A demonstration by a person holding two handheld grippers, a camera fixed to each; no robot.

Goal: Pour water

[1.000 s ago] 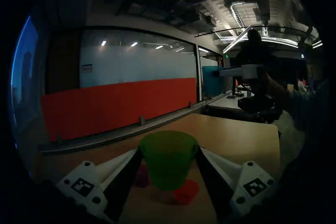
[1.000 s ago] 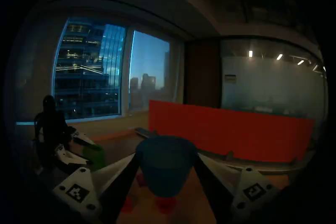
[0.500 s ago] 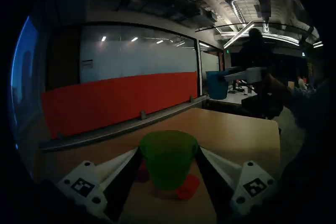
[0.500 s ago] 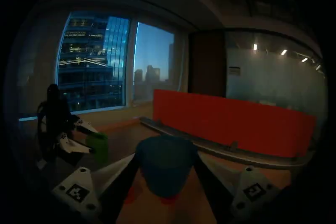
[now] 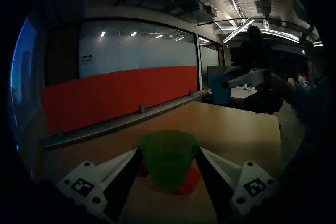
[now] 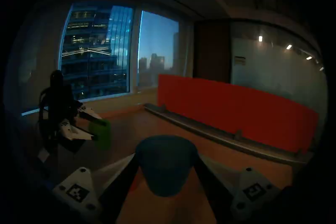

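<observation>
Left gripper view: left gripper (image 5: 168, 156) clamps green cup (image 5: 169, 169), upright over table (image 5: 235, 131). Right gripper view: right gripper (image 6: 166, 160) clasps blue cup (image 6: 166, 180). We judge: 2 cups well apart, approach step. Next we close gap, tilt 1 over other.

In the left gripper view the right gripper (image 5: 226, 85) has come down, bringing its blue cup (image 5: 217, 91) nearer the desk's (image 5: 235, 131) far edge. In the right gripper view the left gripper (image 6: 97, 128) and green cup (image 6: 101, 134) now sit higher and closer.
</observation>
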